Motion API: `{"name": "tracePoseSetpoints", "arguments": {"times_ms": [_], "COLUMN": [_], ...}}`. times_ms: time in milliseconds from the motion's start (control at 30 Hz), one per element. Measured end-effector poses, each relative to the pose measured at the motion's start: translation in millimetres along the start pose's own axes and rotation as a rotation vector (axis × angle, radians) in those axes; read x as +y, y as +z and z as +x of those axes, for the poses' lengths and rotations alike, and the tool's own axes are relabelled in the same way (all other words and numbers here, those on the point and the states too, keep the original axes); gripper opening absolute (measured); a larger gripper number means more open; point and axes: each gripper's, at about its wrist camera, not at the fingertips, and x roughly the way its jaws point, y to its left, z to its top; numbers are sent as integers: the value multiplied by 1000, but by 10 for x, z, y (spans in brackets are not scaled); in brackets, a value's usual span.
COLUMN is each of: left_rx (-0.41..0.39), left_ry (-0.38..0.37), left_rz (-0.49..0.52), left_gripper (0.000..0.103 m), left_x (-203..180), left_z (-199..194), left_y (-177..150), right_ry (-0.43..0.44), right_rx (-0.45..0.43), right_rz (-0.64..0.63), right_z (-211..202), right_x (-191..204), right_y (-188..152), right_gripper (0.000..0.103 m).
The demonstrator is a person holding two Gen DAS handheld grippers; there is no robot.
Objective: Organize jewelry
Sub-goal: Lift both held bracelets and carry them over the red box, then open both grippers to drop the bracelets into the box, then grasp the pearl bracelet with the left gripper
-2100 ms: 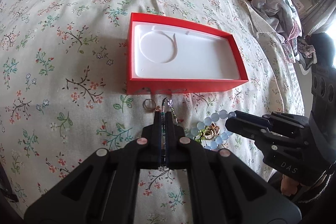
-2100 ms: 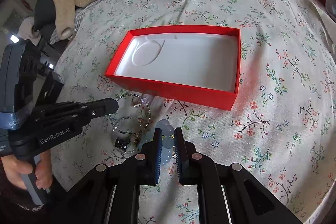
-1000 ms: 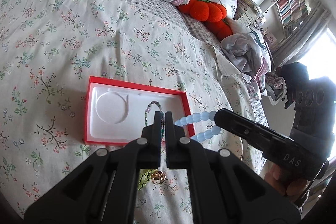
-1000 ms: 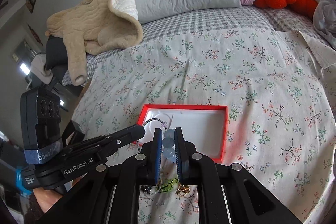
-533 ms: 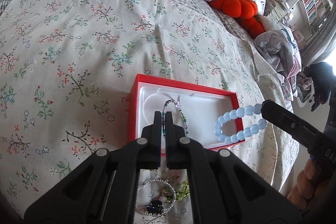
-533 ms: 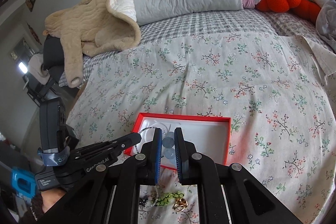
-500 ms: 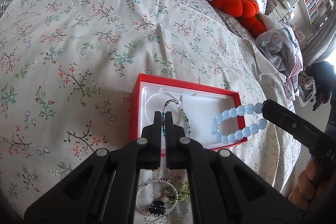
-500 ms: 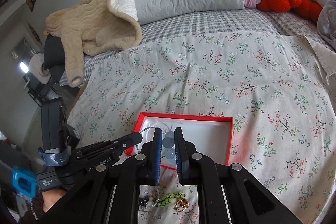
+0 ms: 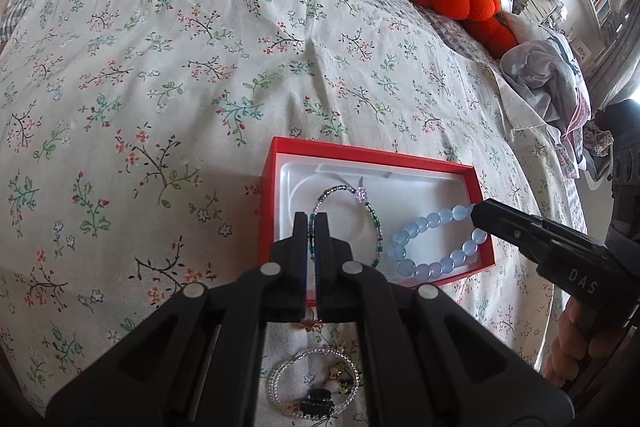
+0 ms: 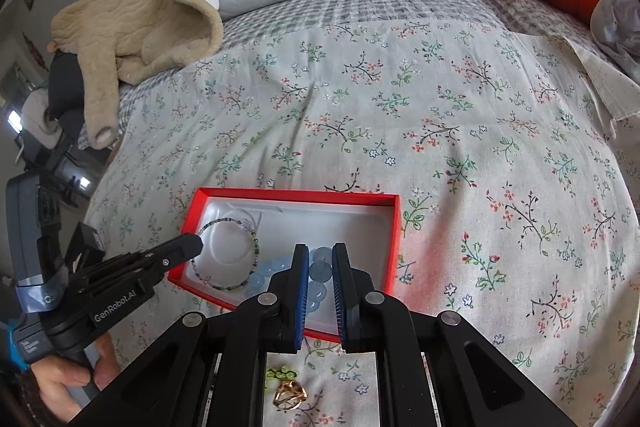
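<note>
Left wrist view shows the bed (image 9: 168, 75) under both grippers, and ahead of the jaws a red box (image 9: 267, 211) with a white inside. Left gripper (image 9: 311, 227) has its jaws closed on a thin bracelet (image 9: 374, 223), whose loop hangs ahead of them over the box. Right gripper (image 10: 320, 259) has its jaws closed on a blue bracelet (image 9: 432, 247), hanging over the box's right part. Behind the jaws, a gold ring (image 10: 289, 395) lies on the bed.
</note>
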Motion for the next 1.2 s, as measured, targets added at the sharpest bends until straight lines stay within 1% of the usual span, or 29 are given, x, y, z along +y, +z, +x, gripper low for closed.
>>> {"name": "tracePoseSetpoints", "arguments": {"times_ms": [100,233,267,300,333,400,433,500,533,567,600,667,767,800,833,900,1000,1067,1200], "left_rx": [-5,-23,-20,-19,-23,-30,-30,-26,-26,-26,-26,-22,-8,0,7,15,30,44,72], "left_ry": [1,24,25,28,32,40,43,47,51,57,64,80,102,109,118,143,181,203,221], "left_rz": [16,54,63,71,78,85,88,95,100,107,115,127,138,140,141,140,144,147,145], "left_gripper": [4,4,7,13,16,29,32,43,46,51,56,62,70,74,76,82,83,83,84], "left_x": [-28,-103,-119,-135,-146,-156,-159,-170,-175,-184,-191,-191,-168,-156,-140,-107,-53,-20,39], "left_z": [-2,-73,-95,-118,-143,-198,-222,-261,-278,-295,-310,-331,-339,-339,-336,-343,-336,-327,-321], "left_y": [4,-5,-11,-17,-25,-41,-52,-83,-99,-117,-136,-178,-247,-274,-301,-365,-457,-515,-611], "right_ry": [-9,4,8,10,10,7,6,7,6,4,3,2,-1,-4,-4,-7,-14,-25,-42], "right_rx": [7,19,21,23,21,17,18,23,25,27,29,36,49,50,48,56,70,79,102], "right_rz": [-3,0,0,-1,-4,-15,-18,-22,-27,-31,-36,-40,-51,-57,-62,-77,-89,-93,-97], "right_z": [25,-8,-34,-65,-97,-158,-183,-228,-250,-269,-286,-306,-330,-342,-355,-366,-362,-347,-301], "right_x": [-20,-23,-22,-19,-17,-3,1,3,5,10,15,20,36,43,50,70,78,69,52], "right_y": [-4,-9,-14,-22,-31,-55,-67,-102,-125,-150,-178,-231,-329,-364,-399,-461,-553,-612,-719], "right_gripper": [12,13,14,15,15,15,16,16,18,18,20,23,34,46,57,58,59,61,66]}}
